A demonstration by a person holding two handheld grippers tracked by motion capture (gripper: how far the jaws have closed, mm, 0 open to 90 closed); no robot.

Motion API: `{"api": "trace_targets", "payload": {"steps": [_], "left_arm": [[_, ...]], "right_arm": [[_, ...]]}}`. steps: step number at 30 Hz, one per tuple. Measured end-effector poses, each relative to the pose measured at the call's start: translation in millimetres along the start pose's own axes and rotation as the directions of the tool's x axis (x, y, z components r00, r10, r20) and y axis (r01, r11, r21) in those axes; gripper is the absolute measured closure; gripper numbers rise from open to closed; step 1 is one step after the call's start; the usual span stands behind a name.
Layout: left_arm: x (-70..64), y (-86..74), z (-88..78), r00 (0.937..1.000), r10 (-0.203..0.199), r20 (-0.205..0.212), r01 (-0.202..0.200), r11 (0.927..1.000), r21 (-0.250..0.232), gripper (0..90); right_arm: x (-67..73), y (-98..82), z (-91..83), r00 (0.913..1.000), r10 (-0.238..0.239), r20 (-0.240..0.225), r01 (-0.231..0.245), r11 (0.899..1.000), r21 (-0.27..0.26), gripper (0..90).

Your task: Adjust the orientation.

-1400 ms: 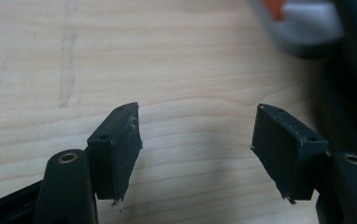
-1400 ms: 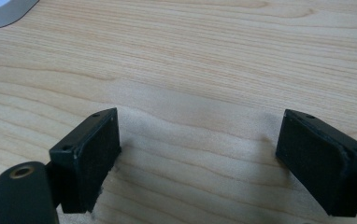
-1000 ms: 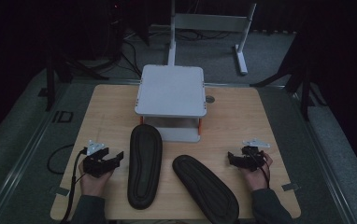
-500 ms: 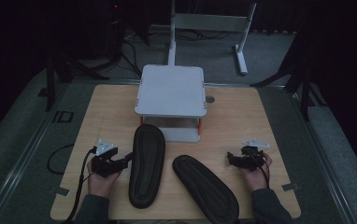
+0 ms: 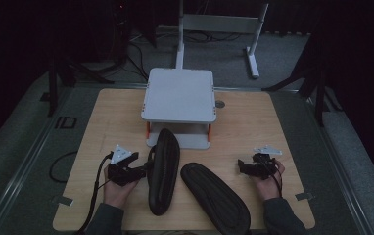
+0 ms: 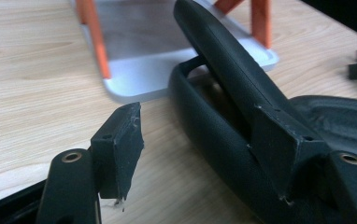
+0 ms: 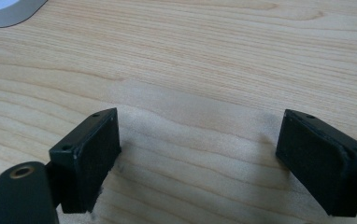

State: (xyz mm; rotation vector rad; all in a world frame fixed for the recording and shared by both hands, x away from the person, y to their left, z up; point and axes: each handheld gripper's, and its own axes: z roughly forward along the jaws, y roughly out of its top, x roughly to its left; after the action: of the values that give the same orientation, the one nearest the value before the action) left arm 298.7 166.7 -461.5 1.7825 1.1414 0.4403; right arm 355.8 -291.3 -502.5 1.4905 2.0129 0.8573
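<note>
Two black slippers lie on the wooden table (image 5: 111,112). The left slipper (image 5: 163,171) points toward the grey stand (image 5: 180,95); the right slipper (image 5: 214,198) lies slanted near the front edge. My left gripper (image 5: 143,171) is open at the left slipper's side. In the left gripper view, this gripper (image 6: 200,149) straddles the near wall of the left slipper (image 6: 204,107), with one jaw outside and the other over the opening. The right slipper (image 6: 345,112) lies just beyond. My right gripper (image 5: 241,167) is open and empty, right of the right slipper. In its own view, the right gripper (image 7: 200,158) hangs over bare wood.
The grey stand has two tiers on orange legs (image 6: 92,37), and its lower plate (image 6: 167,70) lies just past the left slipper's toe. A corner of the stand (image 7: 3,9) is at the top left of the right gripper view. A metal frame (image 5: 219,24) stands behind the table.
My left gripper has moved right, up to the left slipper, and its jaws now straddle the slipper's edge. The right gripper has hardly moved.
</note>
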Motion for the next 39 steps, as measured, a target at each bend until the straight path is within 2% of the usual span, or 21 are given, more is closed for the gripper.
{"api": "trace_targets", "payload": {"steps": [3,5,6,7,10,12,14,17,21,23,26,29,30,32,33,34,35,39], "left_arm": [[-7.0,3.3,0.7,0.9992,-0.001,0.039,0.001,1.0000,-0.009,34.0],[-7.0,3.3,0.7,0.9992,-0.001,0.039,0.001,1.0000,-0.009,33.8],[-14.5,7.2,2.5,0.9974,0.003,0.072,-0.003,0.9999,-0.014,33.2],[-18.4,9.1,3.5,0.9962,0.008,0.087,-0.007,0.9999,-0.015,33.2],[-25.2,12.1,5.2,0.9952,0.023,0.095,-0.021,0.9996,-0.020,33.2],[-35.4,18.4,8.8,0.9923,0.053,0.112,-0.051,0.9985,-0.019,33.2],[-45.9,23.4,12.9,0.9855,0.098,0.139,-0.096,0.9952,-0.019,32.6],[-53.7,27.2,14.9,0.9807,0.128,0.148,-0.126,0.9917,-0.028,31.9],[-55.0,30.4,13.5,0.9778,0.125,0.168,-0.118,0.9916,-0.053,32.1],[-56.3,34.7,15.3,0.9736,0.111,0.200,-0.101,0.9931,-0.059,33.1],[-60.8,37.3,17.8,0.9735,0.140,0.180,-0.132,0.9895,-0.060,33.5],[-61.1,38.0,18.1,0.9733,0.142,0.180,-0.133,0.9893,-0.059,33.4],[-62.5,38.2,19.0,0.9749,0.152,0.163,-0.146,0.9882,-0.046,33.4],[-63.4,37.1,21.1,0.9742,0.166,0.153,-0.163,0.9861,-0.034,33.4],[-63.9,35.8,23.7,0.9754,0.176,0.133,-0.175,0.9844,-0.018,33.4],[-63.9,35.8,23.7,0.9754,0.176,0.133,-0.175,0.9844,-0.018,33.4],[-62.8,34.1,27.7,0.9770,0.182,0.112,-0.183,0.9830,0.006,33.4],[-55.5,26.9,39.6,0.9811,0.180,0.071,-0.185,0.9806,0.066,35.0]], "right_arm": [[0.1,0.0,0.0,1.0000,0.000,0.001,0.000,1.000,0.000,13.4],[0.1,0.0,0.1,1.0000,-0.001,0.001,0.001,1.000,-0.001,13.4],[0.1,-0.1,0.1,1.0000,0.000,0.001,0.000,1.000,-0.001,13.4],[0.1,-0.1,0.0,1.0000,0.000,0.001,0.000,1.000,-0.001,13.4],[0.1,-0.1,0.1,1.0000,0.000,0.001,0.000,1.000,-0.001,13.4],[0.1,-0.2,0.1,1.0000,0.000,0.001,0.000,1.000,-0.002,13.4],[0.0,-0.2,0.0,1.0000,0.000,0.000,0.000,1.000,-0.003,13.4],[-0.1,-0.3,0.0,1.0000,-0.001,-0.001,0.001,1.000,-0.003,13.4],[-0.1,-0.3,0.0,1.0000,-0.001,-0.001,0.001,1.000,-0.003,13.4],[-0.1,-0.2,0.0,1.0000,-0.001,-0.001,0.001,1.000,-0.002,13.4],[-0.2,-0.3,0.0,1.0000,-0.001,-0.001,0.001,1.000,-0.003,13.4],[-0.2,-0.4,-0.1,1.0000,-0.002,-0.001,0.002,1.000,-0.003,13.4],[-0.2,-0.3,-0.1,1.0000,-0.003,-0.002,0.003,1.000,-0.002,13.4],[-0.3,-0.3,-0.1,1.0000,-0.003,-0.002,0.003,1.000,-0.003,13.4],[-0.2,-0.4,-0.1,1.0000,-0.003,-0.001,0.003,1.000,-0.002,13.4],[-0.2,-0.4,-0.1,1.0000,-0.003,-0.001,0.003,1.000,-0.002,13.4],[-0.2,-0.4,-0.1,1.0000,-0.003,-0.002,0.003,1.000,-0.002,13.4],[-0.2,-0.4,-0.1,1.0000,-0.003,-0.002,0.003,1.000,-0.002,13.4]]}}
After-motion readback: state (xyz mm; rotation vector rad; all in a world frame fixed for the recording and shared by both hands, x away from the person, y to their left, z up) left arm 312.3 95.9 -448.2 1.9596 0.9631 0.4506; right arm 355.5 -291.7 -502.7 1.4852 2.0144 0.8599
